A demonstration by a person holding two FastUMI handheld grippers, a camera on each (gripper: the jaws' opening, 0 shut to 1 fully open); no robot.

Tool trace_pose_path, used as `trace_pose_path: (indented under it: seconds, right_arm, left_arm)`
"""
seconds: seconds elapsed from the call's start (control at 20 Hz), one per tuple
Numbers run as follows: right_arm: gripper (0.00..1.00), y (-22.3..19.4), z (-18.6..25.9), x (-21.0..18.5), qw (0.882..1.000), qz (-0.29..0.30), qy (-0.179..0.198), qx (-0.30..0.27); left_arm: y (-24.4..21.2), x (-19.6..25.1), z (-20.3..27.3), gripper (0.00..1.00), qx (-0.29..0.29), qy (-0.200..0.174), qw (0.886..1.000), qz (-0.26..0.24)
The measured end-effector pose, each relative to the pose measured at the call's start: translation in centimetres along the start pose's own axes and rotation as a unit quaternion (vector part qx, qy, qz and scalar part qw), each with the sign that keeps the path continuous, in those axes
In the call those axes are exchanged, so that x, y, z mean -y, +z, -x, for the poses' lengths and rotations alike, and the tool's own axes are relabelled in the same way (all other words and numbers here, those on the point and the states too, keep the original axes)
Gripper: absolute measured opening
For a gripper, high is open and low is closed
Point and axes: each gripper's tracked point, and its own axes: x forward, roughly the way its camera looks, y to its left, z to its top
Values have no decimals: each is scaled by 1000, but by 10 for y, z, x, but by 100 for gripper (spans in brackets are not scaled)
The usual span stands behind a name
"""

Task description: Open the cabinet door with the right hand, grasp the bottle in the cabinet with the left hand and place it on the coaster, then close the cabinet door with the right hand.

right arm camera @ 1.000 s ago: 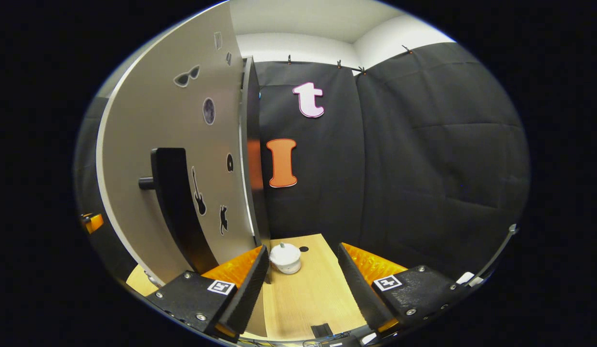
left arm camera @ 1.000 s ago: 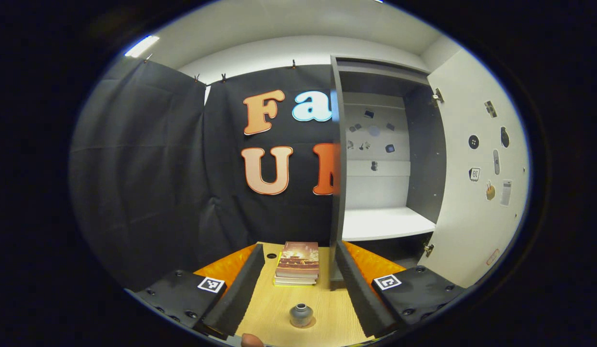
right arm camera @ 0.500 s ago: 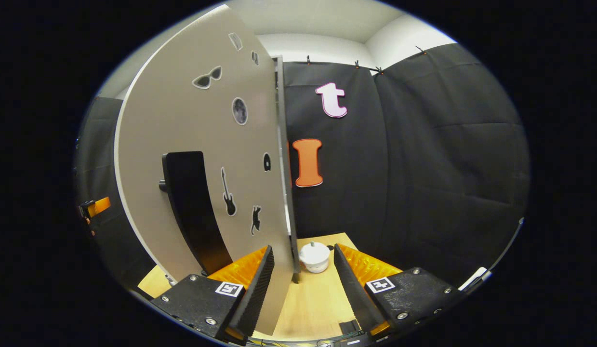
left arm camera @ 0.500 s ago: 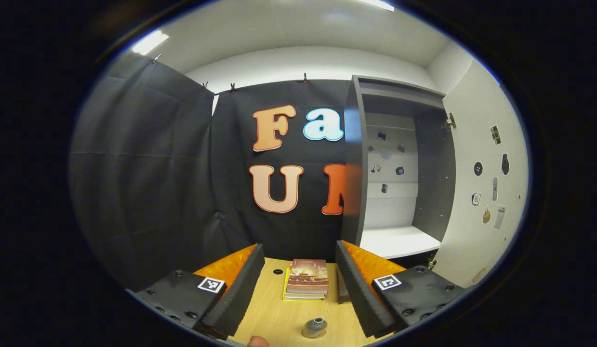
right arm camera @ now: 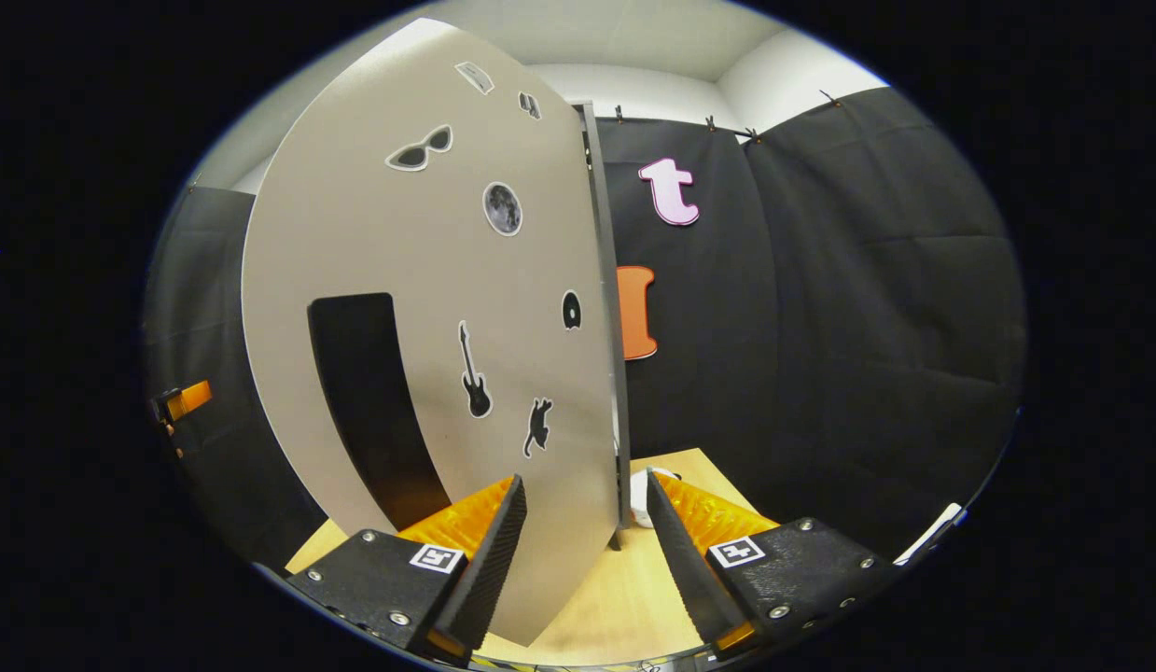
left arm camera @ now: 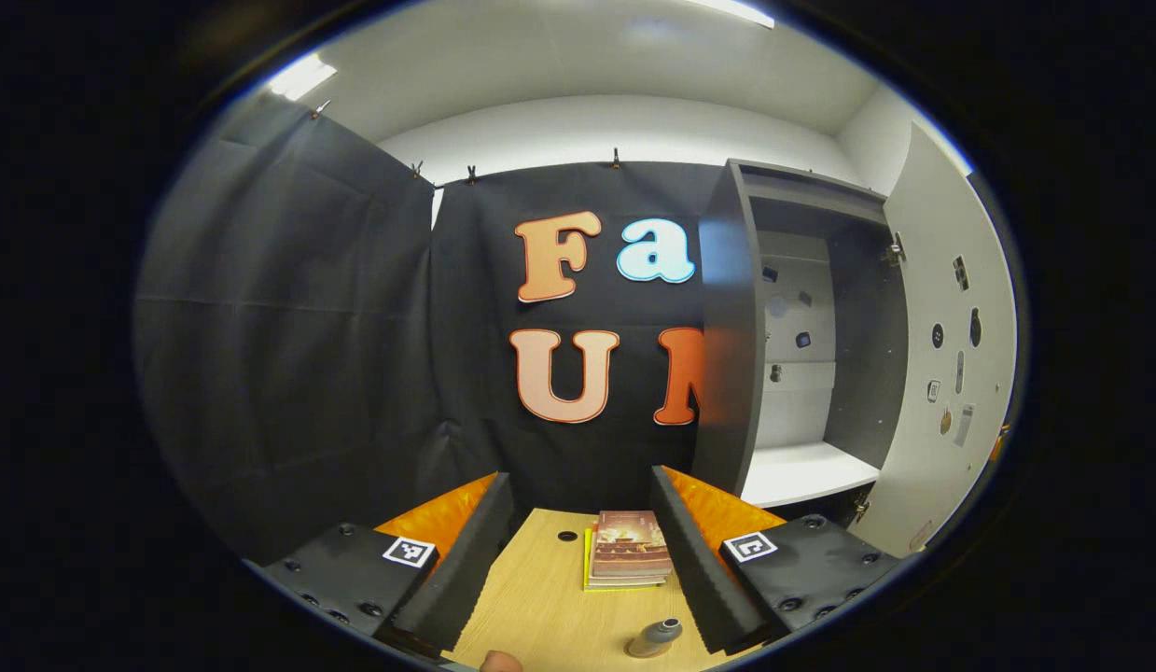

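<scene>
black cloth walls, white ceiling, wooden table.

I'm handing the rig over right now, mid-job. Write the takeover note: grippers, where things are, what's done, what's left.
Left gripper: open, holding nothing, above the wooden table.
Right gripper: open, facing the outside of the cabinet door, the door's lower edge between its fingers, not clamped.
Bottle: out of the cabinet, on the table near the books; it looks tilted, and the coaster under it can't be confirmed.
Done: door open, bottle out; the shelf is bare.
Left: check the bottle's seating, then close the door with the right gripper.
</scene>
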Motion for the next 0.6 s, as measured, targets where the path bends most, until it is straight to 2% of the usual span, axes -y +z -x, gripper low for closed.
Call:
trace_pose_path:
  seconds: [0.25, 0.3, 0.35, 0.4, 0.6]
  right_arm:
    - [92, -2, -21, -20, 1000, 2, -4, 1]
    - [86, -3, -27, -24, 1000, 1, -1, 0]
    - [86, -4, -31, -30, 1000, 1, 2, 0]
    - [92, -6, -36, -35, 1000, 2, 5, 0]
    - [96, -13, -59, -66, 1000, 9, 23, -2]
  left_arm:
    - [1, -20, -1, 97, -6, 1, 1000, -3]
    - [0, -26, -3, 97, -8, 4, 1000, -5]
    - [0, -31, -5, 97, -8, 6, 1000, -5]
    - [0, -34, -6, 97, -8, 6, 1000, -5]
    - [4, -53, -11, 96, -5, 11, 1000, -4]
